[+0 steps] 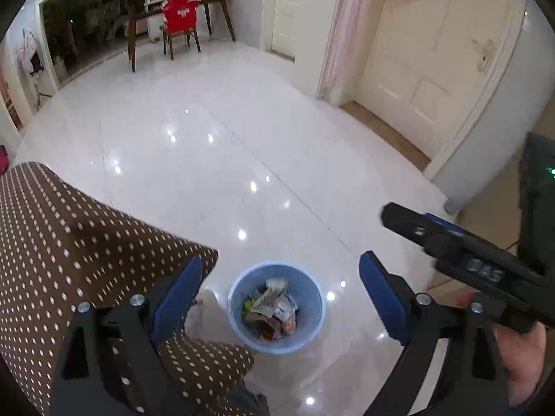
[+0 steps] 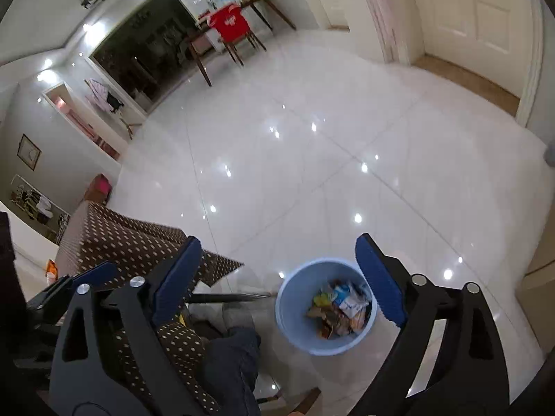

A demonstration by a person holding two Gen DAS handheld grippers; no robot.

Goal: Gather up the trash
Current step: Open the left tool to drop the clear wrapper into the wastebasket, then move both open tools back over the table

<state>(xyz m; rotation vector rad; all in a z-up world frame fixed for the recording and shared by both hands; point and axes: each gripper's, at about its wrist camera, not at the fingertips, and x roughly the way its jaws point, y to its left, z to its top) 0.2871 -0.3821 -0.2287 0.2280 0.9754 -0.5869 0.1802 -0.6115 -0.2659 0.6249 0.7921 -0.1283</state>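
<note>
- Left wrist view: the dotted cloth point(image 1: 86, 242) covers the bench on the left, and its corner hangs just beside the bin point(image 1: 277, 306).
- The left hand-held gripper point(image 1: 279, 298) hangs over the bin with its jaws wide apart and nothing between them; the bin shows in the gap, below and slightly ahead.
- The trash point(image 1: 272, 312), crumpled wrappers and paper, lies inside the bin on the white floor point(image 1: 242, 138).
- Right wrist view: the right hand-held gripper point(image 2: 277, 277) is also spread and empty; here the bin sits toward its right finger point(image 2: 380, 280), under the tip.
- Both hands look about equally near the bin; no loose trash shows on the floor, so the next piece likely lies elsewhere.
</note>
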